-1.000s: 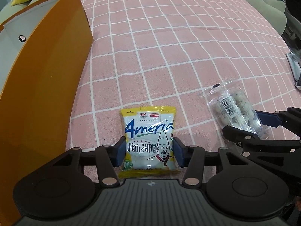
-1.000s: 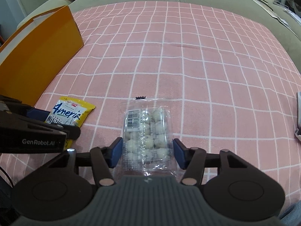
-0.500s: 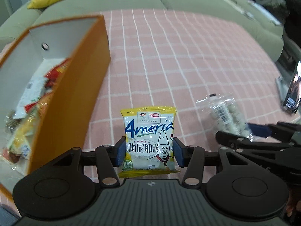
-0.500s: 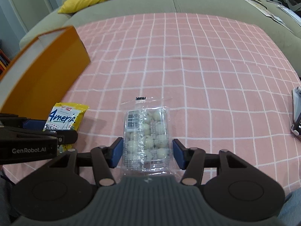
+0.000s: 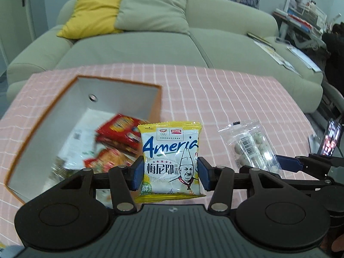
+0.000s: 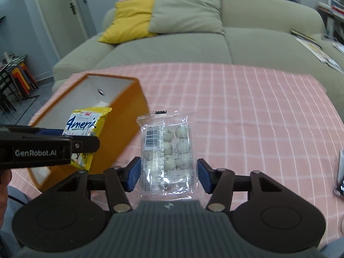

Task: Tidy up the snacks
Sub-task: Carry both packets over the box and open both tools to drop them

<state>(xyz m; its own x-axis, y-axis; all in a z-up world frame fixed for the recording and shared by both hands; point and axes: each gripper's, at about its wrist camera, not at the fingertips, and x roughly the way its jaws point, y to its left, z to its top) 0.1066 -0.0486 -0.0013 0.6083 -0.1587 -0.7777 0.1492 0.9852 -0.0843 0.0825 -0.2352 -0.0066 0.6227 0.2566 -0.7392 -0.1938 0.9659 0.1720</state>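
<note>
Carrying one snack each, both grippers are up off the desk w/ their loads. Left gripper [image 5: 169,175] is clenched on the yellow Ameria packet [image 5: 169,159], pads biting its lower half, long axis running 6-to-12 along the fingers. Right gripper [image 6: 168,175] is grasping the clear bag of white balls [image 6: 166,150] the same way, barcode at upper left, long axis also 6-to-12. Key relation: the orange box [image 5: 150,105] lies at approx 10 o'clock from the left gripper, open top facing up, and the packet's left edge already overlaps the box mouth in the left wrist view, so the left hand is clearly nearer; from the right gripper the box sits at 10–11 o'clock w/ the left gripper between them. Judging by that, the left drop comes first, then the right has to swing across. Box interior is white, w/ red and orange snack packs [image 5: 120,137] already inside; those are motion-blurred, so exact count or type can't be told. Surface is a pink checked cloth [image 6: 247,111] over the desk, otherwise bare nearby except a phone-like device [image 5: 330,139] at 3 o'clock, probably propped up. Room beyond, at 12: grey-green sofa [image 5: 193,43] w/ a yellow cushion [image 5: 94,13] and a green one [image 5: 152,6], papers on its right end, door at far left.
</note>
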